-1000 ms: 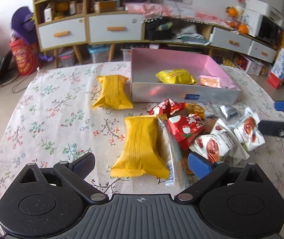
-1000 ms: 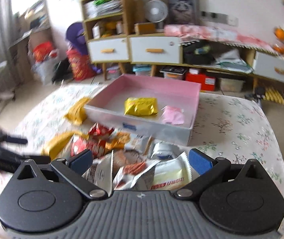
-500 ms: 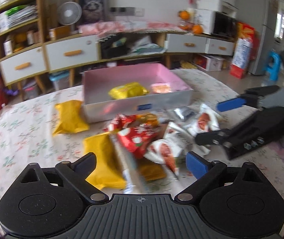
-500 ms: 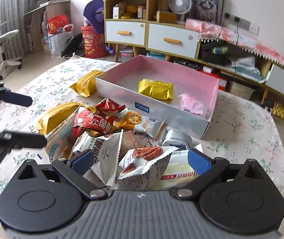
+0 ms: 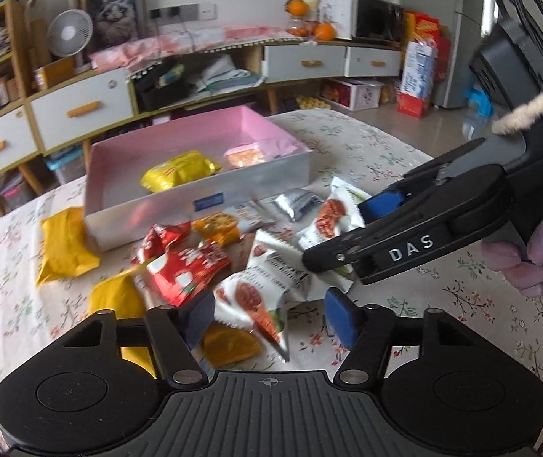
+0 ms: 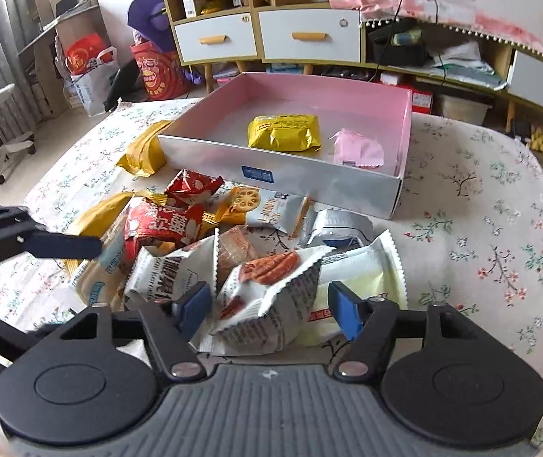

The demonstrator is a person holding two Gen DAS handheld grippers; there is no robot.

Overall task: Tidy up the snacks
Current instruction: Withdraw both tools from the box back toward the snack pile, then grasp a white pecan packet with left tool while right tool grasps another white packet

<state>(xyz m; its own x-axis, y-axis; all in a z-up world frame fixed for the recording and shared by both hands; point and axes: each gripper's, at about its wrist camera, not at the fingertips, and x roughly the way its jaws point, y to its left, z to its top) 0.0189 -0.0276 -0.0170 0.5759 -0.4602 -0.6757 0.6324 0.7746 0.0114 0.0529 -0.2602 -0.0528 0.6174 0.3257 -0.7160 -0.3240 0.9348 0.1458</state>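
A pile of snack packets lies on the floral tablecloth in front of a pink-lined box (image 5: 210, 195) (image 6: 309, 179). The box holds a yellow packet (image 5: 180, 169) (image 6: 284, 133) and a pink one (image 6: 359, 150). My left gripper (image 5: 271, 318) is open, with a white nut packet (image 5: 252, 297) between its fingers. My right gripper (image 6: 267, 310) is open around a white pecan packet (image 6: 271, 297); it also shows in the left wrist view (image 5: 416, 236), over the pile's right side. Red packets (image 5: 187, 266) (image 6: 164, 224) lie mid-pile.
A yellow packet (image 5: 63, 245) lies left of the box, another (image 5: 115, 297) at the pile's near left. A silver packet (image 6: 338, 224) sits by the box front. Cabinets with drawers (image 6: 263, 38) stand behind the table. The tablecloth (image 6: 481, 228) stretches right of the pile.
Both grippers have moved in over the pile. The left one swung right and now brackets a white nut packet; the right one dropped closer around the pecan packet.
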